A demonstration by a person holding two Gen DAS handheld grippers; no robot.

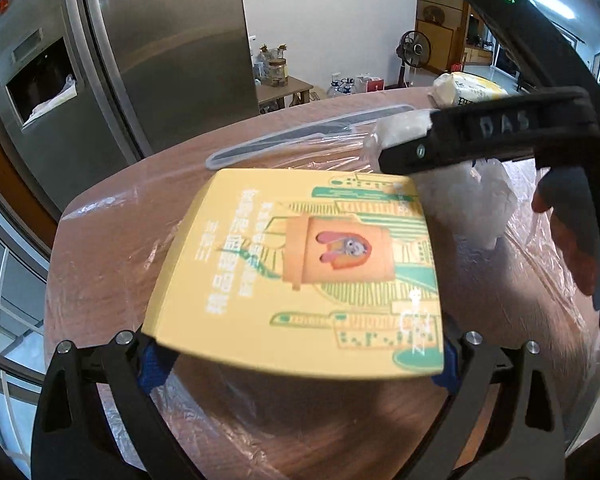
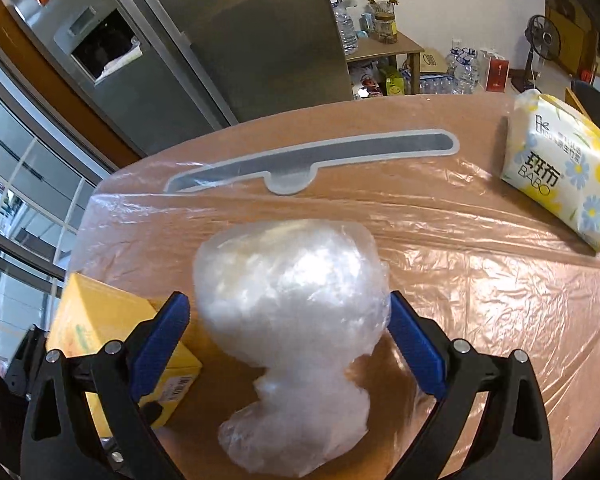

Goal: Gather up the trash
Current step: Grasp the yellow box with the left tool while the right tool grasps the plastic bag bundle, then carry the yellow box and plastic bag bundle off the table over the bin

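Left wrist view, nearest first: the left claw has its blue pads set against the two sides of a yellow box, spread about as wide as the box. The box looks lifted off the counter, since the wood shows beneath its near edge. The grip sits only at the near end, so I judge the box could tip forward; keeping it level and moving slowly should help.

In the right wrist view, the right claw is spread wide around a crumpled clear plastic bag. The right pad touches the bag's side; the left pad is just beside it. Whether the bag is truly pinched I cannot tell. It is soft and springy, so I would close further until the plastic compresses, taking it at the narrow waist below the large bulge rather than across the bulge, where it may slip out.

The two claws are close together, the yellow box just left of the bag, so each should lift clear without crossing the other.

Farther off on the plastic-covered counter lies a long clear lid, and at the far right a tissue pack. Beyond the counter stands a steel fridge. No bin is visible, so where the trash goes cannot be judged.
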